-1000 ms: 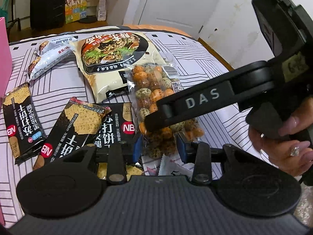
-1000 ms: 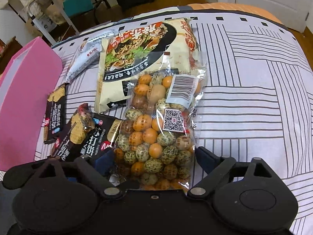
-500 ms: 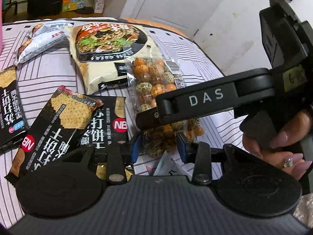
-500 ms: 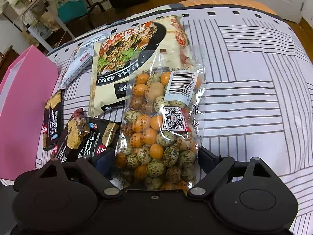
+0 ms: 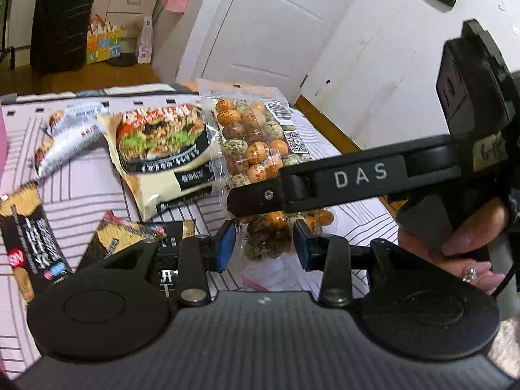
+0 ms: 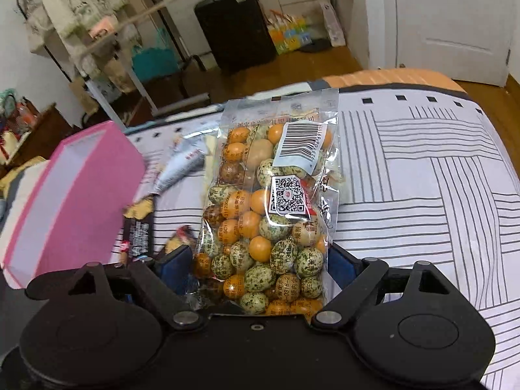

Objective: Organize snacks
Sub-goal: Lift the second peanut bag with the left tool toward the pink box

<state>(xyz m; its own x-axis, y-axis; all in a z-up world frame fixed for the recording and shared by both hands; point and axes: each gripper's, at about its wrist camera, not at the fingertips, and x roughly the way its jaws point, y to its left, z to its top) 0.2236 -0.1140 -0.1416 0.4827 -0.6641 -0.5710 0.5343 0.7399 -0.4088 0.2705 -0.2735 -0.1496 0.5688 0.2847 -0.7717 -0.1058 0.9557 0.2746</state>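
The right claw (image 6: 260, 266) was clenched on the bag of coated nuts (image 6: 269, 201), lifted above the bed (image 6: 422, 195). The left claw (image 5: 264, 243) was released, empty. Carrying the bag level toward the pink box (image 6: 71, 191), far left, would probably prevent slipping.

Clear bag (image 6: 269, 201) of orange and green-speckled balls; pink box (image 6: 74, 195) at 9 o'clock — white bedspread (image 6: 422, 195), black stripes — black cracker packs (image 5: 29, 234).
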